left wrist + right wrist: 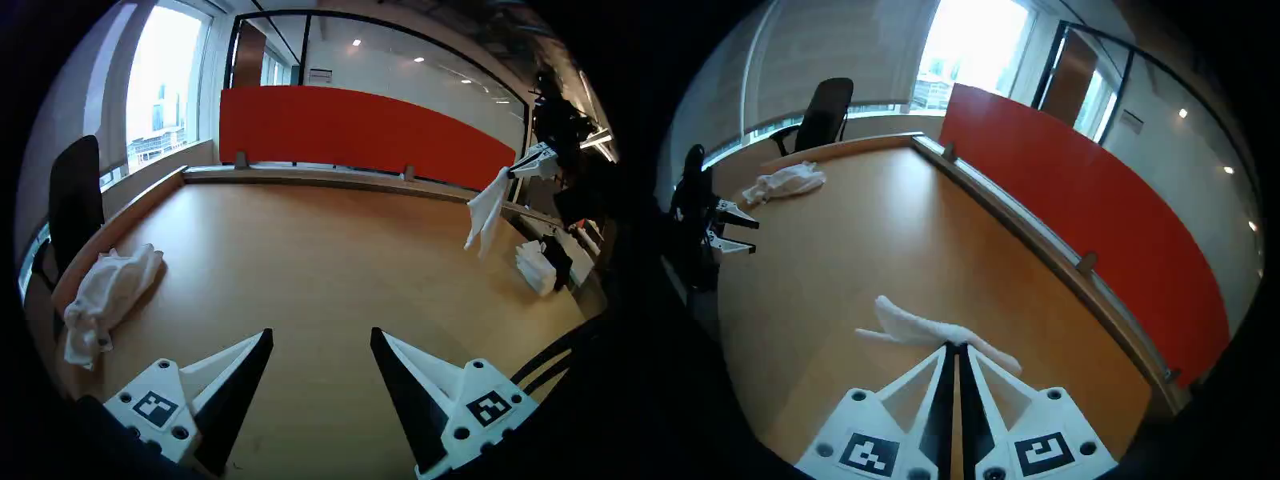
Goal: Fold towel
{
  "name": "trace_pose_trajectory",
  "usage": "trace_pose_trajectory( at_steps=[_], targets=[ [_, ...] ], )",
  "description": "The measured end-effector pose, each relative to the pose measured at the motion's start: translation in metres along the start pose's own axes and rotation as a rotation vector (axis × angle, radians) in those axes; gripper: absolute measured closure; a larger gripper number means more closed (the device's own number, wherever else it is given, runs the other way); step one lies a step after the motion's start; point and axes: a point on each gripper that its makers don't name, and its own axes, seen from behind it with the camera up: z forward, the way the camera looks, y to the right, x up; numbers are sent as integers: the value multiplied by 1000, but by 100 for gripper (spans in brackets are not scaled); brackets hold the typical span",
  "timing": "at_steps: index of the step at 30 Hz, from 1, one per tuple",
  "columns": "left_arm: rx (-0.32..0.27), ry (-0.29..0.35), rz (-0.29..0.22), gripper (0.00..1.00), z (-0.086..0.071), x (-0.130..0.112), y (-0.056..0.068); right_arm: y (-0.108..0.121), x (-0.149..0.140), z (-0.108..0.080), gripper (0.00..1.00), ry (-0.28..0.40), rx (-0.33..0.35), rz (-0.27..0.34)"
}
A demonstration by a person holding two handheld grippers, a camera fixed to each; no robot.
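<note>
My right gripper [958, 350] is shut on a white towel [916, 326], which hangs from its fingertips above the wooden table [864, 240]. In the left gripper view that same towel [485, 213] dangles from the right gripper [513, 170] at the far right, clear of the table top. At the bottom of that view my left gripper [321, 336] stands open over bare wood, holding nothing. It also shows small at the left edge of the right gripper view [748, 234], fingers apart.
A crumpled heap of white towels [110, 293] [784, 182] lies near the table's window-side edge. A small stack of folded white cloths [536, 268] sits at the right end. A red divider [360, 132] runs along the back edge. A black chair [820, 108] stands by the window.
</note>
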Motion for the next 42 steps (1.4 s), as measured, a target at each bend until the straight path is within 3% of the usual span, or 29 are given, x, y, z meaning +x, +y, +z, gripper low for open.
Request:
trace_pose_trajectory(
  at_steps=[28,42],
  targets=[
    [10,-24,21,10,7,5,12,133,-88,-62,97,-109,-185,86],
    [9,-30,37,10,10,8,22,173,-128,-77,97,-168,-228,118]
  ],
)
